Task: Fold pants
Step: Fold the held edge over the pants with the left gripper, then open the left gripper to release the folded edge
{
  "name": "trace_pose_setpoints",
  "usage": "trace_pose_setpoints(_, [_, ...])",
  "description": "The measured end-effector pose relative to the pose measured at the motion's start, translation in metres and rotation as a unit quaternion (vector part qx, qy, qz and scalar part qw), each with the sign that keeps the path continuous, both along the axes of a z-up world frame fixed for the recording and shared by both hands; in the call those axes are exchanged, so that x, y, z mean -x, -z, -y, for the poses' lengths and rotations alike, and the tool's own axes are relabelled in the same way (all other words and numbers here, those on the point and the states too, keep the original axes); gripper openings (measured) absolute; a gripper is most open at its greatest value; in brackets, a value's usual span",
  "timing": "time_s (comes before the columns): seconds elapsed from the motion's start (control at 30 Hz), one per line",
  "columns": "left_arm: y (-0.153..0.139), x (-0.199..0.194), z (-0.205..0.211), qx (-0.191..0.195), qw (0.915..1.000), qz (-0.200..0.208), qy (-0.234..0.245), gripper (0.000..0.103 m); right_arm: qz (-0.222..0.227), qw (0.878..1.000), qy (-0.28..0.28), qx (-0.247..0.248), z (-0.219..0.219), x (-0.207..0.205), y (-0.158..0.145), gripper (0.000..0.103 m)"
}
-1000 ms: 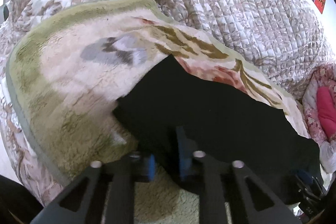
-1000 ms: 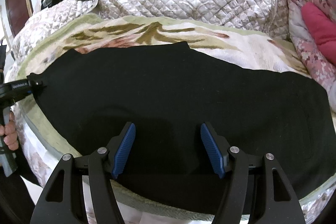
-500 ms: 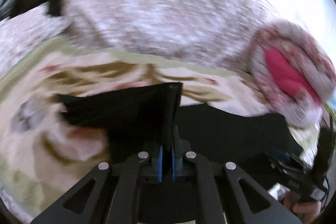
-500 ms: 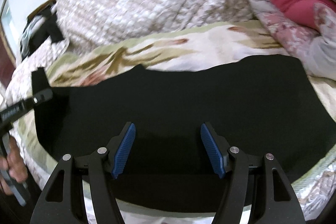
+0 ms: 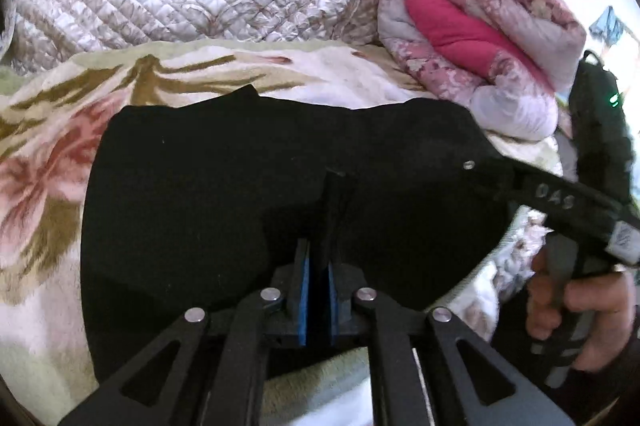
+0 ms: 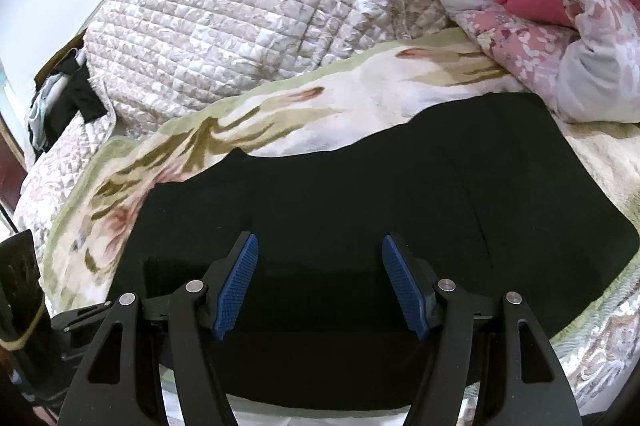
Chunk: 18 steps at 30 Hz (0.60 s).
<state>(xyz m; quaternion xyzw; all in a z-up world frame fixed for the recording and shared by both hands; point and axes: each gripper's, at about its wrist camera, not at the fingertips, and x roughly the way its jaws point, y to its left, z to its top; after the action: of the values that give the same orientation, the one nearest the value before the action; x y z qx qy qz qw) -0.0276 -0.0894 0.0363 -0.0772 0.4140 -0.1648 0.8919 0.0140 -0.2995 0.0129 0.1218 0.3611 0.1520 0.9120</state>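
Looking along the left gripper (image 5: 318, 278): fingers pinching an upright fold of the black pants (image 5: 248, 186), opening slightly; rest of the cloth spread flat ahead on the bed (image 5: 40, 186), long axis crosswise.

Looking along the right gripper (image 6: 320, 286): fingers spread wide, empty, hovering above the pants' near edge, cloth stretching left to right beneath.

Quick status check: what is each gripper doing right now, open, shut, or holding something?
Left gripper: jaws opening slightly, a fold of the black pants clamped between the blue pads.
Right gripper: open wide, holding nothing, above the pants.
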Motion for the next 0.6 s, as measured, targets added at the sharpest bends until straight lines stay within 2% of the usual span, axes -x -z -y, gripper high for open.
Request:
trace_pose_setpoints(0.07, [-0.006, 0.005, -0.005, 0.008, 1.0000, 0.000, 0.000, 0.011, -0.004, 1.000, -0.010, -0.017, 0.000, -0.002, 0.001, 0.065])
trace_pose_setpoints(0.2, [-0.018, 0.014, -0.017, 0.033, 0.9994, 0.010, -0.003, 0.026, -0.026, 0.997, -0.042, -0.058, -0.005, -0.006, 0.007, 0.065])
trace_pose_setpoints(0.27, [-0.029, 0.015, -0.027, 0.034, 0.9990, 0.024, -0.016, 0.027, -0.035, 0.995, -0.061, -0.071, -0.012, -0.007, 0.009, 0.065])
trace_pose_setpoints(0.33, [-0.038, 0.011, -0.040, 0.022, 0.9983, 0.035, -0.042, 0.034, -0.042, 0.993, -0.087, -0.072, -0.025, -0.009, 0.011, 0.065])
trace_pose_setpoints(0.43, [-0.044, -0.003, -0.060, -0.015, 0.9960, 0.037, -0.080, 0.035, -0.068, 0.988, -0.122, -0.065, -0.046, -0.019, 0.018, 0.063])
trace_pose_setpoints(0.6, [-0.039, -0.033, -0.090, -0.032, 0.9919, 0.019, -0.122, 0.035, -0.087, 0.983, -0.157, -0.047, -0.073, -0.039, 0.022, 0.060])
